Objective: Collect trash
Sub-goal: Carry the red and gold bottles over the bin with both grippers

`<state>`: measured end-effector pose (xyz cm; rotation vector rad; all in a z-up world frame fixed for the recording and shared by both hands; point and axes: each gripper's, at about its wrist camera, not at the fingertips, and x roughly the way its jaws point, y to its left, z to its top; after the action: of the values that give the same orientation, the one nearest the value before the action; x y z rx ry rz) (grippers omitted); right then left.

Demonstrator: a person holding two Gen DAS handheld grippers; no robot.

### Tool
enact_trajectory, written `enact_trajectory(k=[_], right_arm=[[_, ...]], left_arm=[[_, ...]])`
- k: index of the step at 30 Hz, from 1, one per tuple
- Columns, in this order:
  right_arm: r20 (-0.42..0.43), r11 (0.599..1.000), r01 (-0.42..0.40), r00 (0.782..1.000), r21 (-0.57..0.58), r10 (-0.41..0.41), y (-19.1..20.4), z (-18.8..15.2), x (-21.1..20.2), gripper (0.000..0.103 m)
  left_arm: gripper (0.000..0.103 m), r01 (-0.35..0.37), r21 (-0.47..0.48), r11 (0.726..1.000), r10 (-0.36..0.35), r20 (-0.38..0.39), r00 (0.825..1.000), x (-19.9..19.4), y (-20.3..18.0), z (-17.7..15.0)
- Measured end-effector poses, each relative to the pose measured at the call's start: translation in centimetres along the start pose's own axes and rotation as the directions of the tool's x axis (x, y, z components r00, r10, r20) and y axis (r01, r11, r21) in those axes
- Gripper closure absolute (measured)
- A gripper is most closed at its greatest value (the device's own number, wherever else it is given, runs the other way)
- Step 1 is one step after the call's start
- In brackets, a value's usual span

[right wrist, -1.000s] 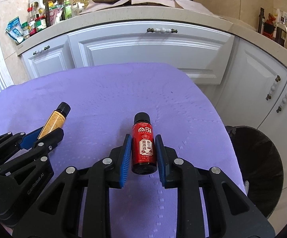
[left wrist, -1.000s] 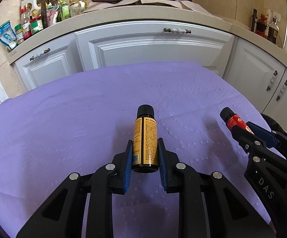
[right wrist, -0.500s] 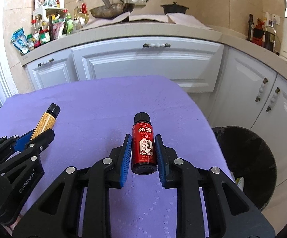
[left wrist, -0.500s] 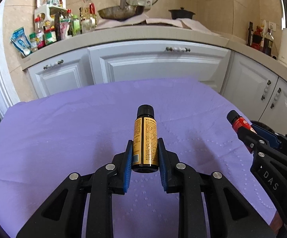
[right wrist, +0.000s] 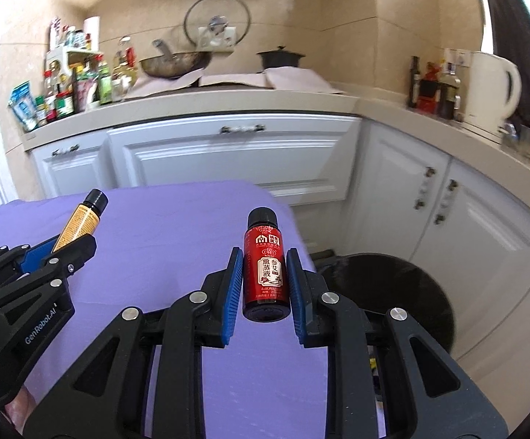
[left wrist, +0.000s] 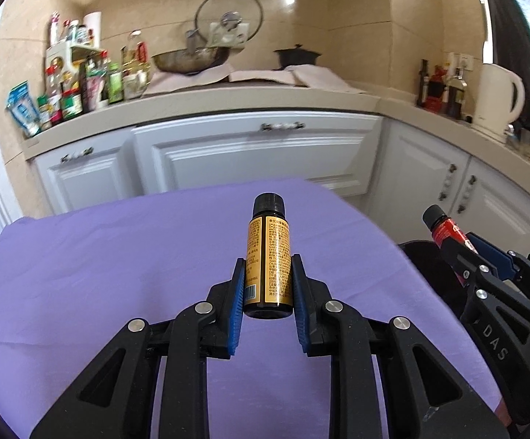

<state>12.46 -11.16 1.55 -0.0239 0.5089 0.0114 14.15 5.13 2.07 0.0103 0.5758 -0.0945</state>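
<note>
My left gripper [left wrist: 267, 281] is shut on a small gold-labelled bottle [left wrist: 268, 256] with a black cap, held above the purple-covered table [left wrist: 118, 256]. My right gripper [right wrist: 264, 278] is shut on a small red-labelled bottle [right wrist: 265, 263] with a black cap, held over the table's right edge. A round black trash bin [right wrist: 393, 292] stands on the floor just right of the table, below and right of the right gripper. The gold bottle also shows in the right wrist view [right wrist: 80, 221], and the red bottle in the left wrist view [left wrist: 446, 228].
White kitchen cabinets [left wrist: 257, 150] stand behind the table. The counter [left wrist: 228, 98] above carries jars, bottles, a wok, a black pot and a white kettle [left wrist: 499, 98]. More cabinets [right wrist: 484, 226] run along the right, behind the bin.
Both grippers have risen and tilted up with their bottles still held. The right one has moved toward the table's right edge, and the bin now shows more fully.
</note>
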Motion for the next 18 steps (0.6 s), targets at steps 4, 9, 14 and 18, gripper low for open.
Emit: enact_trajectory(k=[4,9,14,18], right_arm=[[0.009,0.998,0.045,0.999,0.034,-0.045,-2.5,-0.3,-0.7,0.079],[0.016,0.992,0.104,0.994,0.077,-0.106,-5.9,-0.5,-1.4,0.079],[0.020,0.982,0.152,0.988,0.110,-0.155,-8.6,-0.8,-1.7,0.079],[0.019,0.973,0.185,0.982,0.137,-0.189,-10.9,-1.2,-1.8,0.079]], left_arm=[[0.079,0.045,0.035,0.998,-0.045,0.012,0.999,-0.2,-2.6,0.4],[0.078,0.094,0.070,0.993,-0.096,0.024,0.995,-0.2,-5.8,0.6],[0.078,0.131,0.106,0.986,-0.134,0.027,0.991,0.1,-9.1,0.7],[0.078,0.149,0.134,0.980,-0.153,0.025,0.988,0.7,-11.4,0.7]])
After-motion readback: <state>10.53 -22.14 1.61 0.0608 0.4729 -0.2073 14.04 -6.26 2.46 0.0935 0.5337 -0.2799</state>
